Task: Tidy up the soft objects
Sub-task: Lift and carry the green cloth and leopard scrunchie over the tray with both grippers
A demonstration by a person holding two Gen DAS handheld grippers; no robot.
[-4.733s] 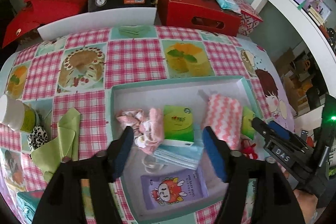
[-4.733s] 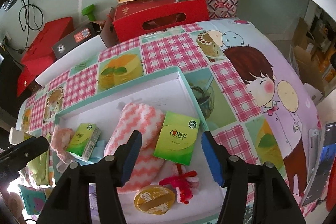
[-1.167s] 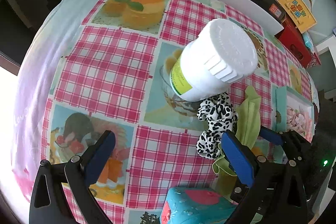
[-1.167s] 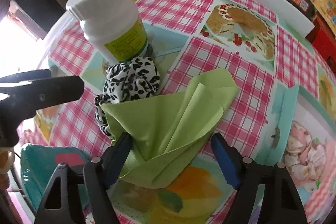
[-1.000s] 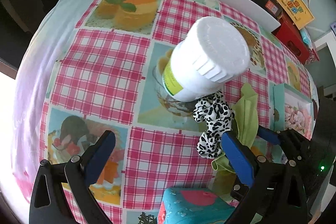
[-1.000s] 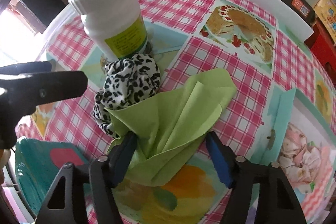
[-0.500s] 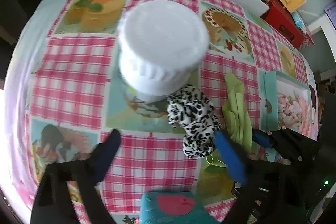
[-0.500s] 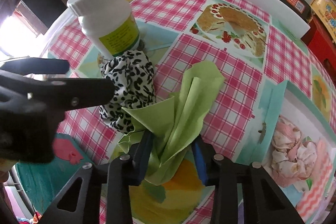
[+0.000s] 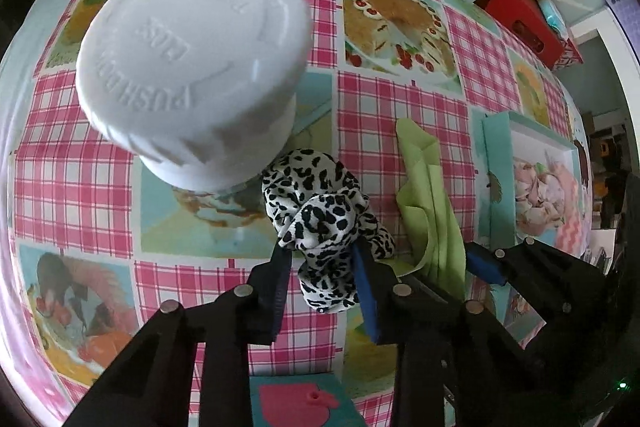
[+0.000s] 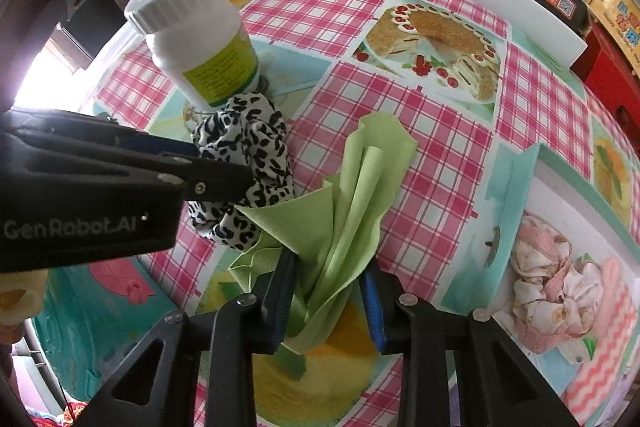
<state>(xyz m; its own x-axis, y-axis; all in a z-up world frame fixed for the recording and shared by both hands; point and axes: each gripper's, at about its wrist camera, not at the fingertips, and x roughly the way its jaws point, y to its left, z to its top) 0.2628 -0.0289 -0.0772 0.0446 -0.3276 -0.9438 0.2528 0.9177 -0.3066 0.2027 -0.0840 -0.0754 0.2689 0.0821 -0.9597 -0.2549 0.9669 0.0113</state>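
Pinching Two Soft Things At Once

Closing on the leopard-print scrunchie (image 9: 324, 227) at lower centre of the left view, the left gripper (image 9: 320, 267) has its jaws narrowing with the fabric bunched between them. Just right, the right gripper (image 10: 328, 291) is closing on the green cloth (image 10: 352, 203), gathered into upright folds. A white bottle (image 9: 192, 79) touches the scrunchie; the tray (image 10: 516, 195) of soft items waits at right, likely their destination.

Your left gripper (image 9: 322, 263) is closing its jaws on the leopard-print scrunchie (image 9: 324, 219), right next to the white bottle (image 9: 196, 75); green cloth (image 9: 428, 203) sits just beside it.
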